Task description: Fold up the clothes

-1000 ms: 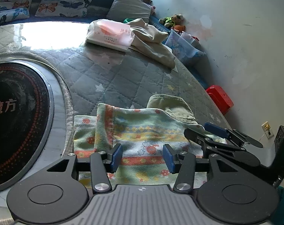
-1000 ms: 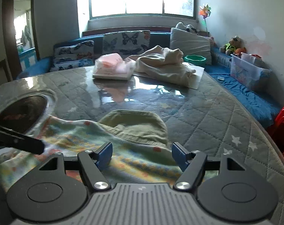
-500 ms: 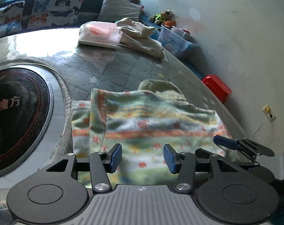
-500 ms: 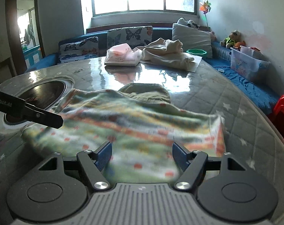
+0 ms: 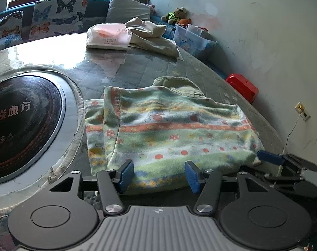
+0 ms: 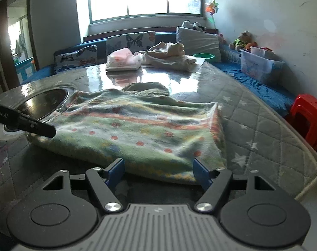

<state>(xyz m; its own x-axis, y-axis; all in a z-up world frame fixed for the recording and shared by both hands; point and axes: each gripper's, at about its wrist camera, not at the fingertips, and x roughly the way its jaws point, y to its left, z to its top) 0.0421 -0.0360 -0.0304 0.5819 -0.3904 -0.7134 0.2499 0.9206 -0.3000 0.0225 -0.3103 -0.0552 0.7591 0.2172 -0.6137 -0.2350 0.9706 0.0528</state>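
A striped, dotted green fleece garment (image 5: 169,129) lies folded on the quilted table cover, with an olive-green piece (image 5: 175,83) showing at its far edge. It also shows in the right wrist view (image 6: 137,129). My left gripper (image 5: 159,175) is open and empty at the garment's near edge. My right gripper (image 6: 158,172) is open and empty at the near edge too; it also shows at the right of the left wrist view (image 5: 284,165). The left gripper's finger (image 6: 24,123) shows at the garment's left edge.
A round black cooktop (image 5: 18,123) is set into the table at the left. A pink packet (image 5: 108,37) and a beige cloth pile (image 5: 152,35) lie at the far side. A red stool (image 6: 307,115) and a plastic bin (image 6: 259,64) stand past the right edge.
Both grippers have drawn back toward the near table edge. The garment, folded over half a second ago, now lies spread flat, with neither gripper holding it.
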